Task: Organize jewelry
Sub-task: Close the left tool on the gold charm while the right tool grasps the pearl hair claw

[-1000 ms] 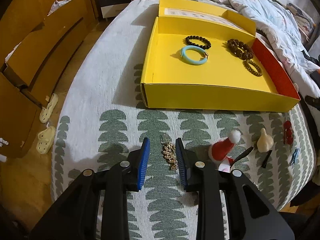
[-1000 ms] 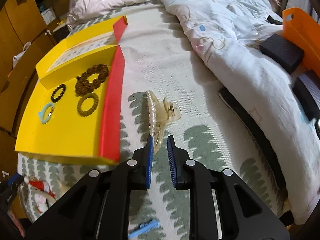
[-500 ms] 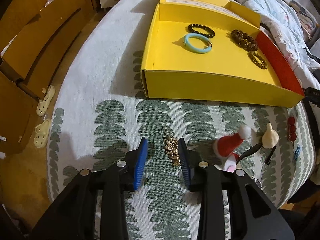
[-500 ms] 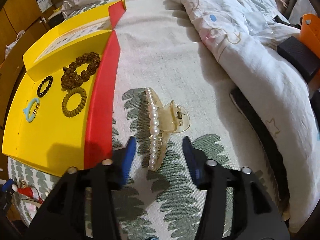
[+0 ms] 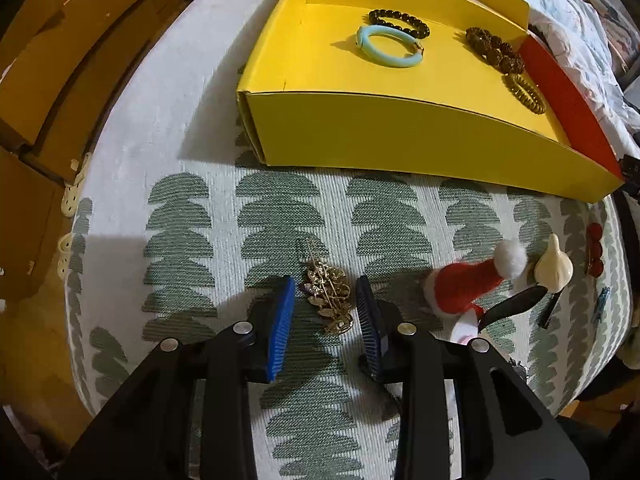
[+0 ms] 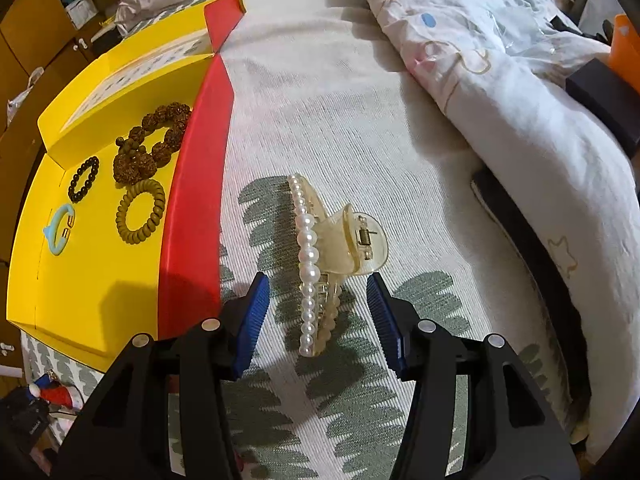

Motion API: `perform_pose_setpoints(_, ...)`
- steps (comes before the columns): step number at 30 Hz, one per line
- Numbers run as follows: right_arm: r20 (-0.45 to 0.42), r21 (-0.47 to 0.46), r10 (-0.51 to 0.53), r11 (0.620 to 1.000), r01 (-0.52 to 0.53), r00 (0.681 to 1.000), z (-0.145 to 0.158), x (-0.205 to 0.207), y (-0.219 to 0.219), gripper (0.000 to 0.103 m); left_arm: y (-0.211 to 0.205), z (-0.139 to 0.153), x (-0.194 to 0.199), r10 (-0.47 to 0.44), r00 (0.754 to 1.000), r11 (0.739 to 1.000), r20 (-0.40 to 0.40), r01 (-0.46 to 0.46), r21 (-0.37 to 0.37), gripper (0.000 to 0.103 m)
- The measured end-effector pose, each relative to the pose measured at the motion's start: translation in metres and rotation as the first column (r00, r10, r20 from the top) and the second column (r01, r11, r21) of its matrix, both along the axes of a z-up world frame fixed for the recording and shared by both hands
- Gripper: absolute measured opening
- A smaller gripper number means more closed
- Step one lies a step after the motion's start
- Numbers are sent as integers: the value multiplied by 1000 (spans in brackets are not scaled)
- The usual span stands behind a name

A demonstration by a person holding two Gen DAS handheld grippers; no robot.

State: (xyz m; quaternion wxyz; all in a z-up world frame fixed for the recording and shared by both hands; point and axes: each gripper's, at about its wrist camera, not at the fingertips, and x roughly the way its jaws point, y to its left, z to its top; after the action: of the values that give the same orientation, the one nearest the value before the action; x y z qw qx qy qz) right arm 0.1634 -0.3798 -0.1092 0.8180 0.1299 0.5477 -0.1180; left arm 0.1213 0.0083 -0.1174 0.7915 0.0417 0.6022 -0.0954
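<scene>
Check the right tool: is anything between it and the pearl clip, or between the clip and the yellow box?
Nothing visible blocks the right tool; its fingers straddle the pearl clip with bare bedspread between. Toward the yellow box, only the box's red side wall stands beside the clip, so it must go over that.

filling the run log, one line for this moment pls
left gripper: open around gold brooch | right gripper: open around pearl hair claw | yellow box: four bracelets

The yellow box point(image 5: 400, 136) hides part of the coil bracelet point(image 5: 524, 94).
</scene>
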Motion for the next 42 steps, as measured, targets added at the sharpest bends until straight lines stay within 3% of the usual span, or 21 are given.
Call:
perform_pose_setpoints(12, 12, 22, -47, 999, 47, 999, 1, -8, -10, 54, -1, -6, 6, 8, 1000, 1000, -10, -8, -17, 32)
perform_pose_setpoints(17, 12, 99, -41, 994, 40, 999, -8, -7, -13, 54, -7, -7, 7, 7, 1000, 1000, -4, -7, -2, 32)
perform_pose_setpoints(30, 26, 94, -63, 994, 60, 998, -15, -6, -18, 52, -7, -9, 8, 18, 1000, 1000, 7, -18, 10, 29)
perform_pose_setpoints(34, 33, 82, -59, 995, 56, 998, -17, -2, -17, 47, -8, -10, 8, 17, 1000, 1000, 12, -17, 19, 27)
perform_pose_setpoints(42, 25, 78, -64, 995, 62, 998, -19, 1, -20, 25, -7, -9, 10, 16, 1000, 1000, 13, -16, 22, 26)
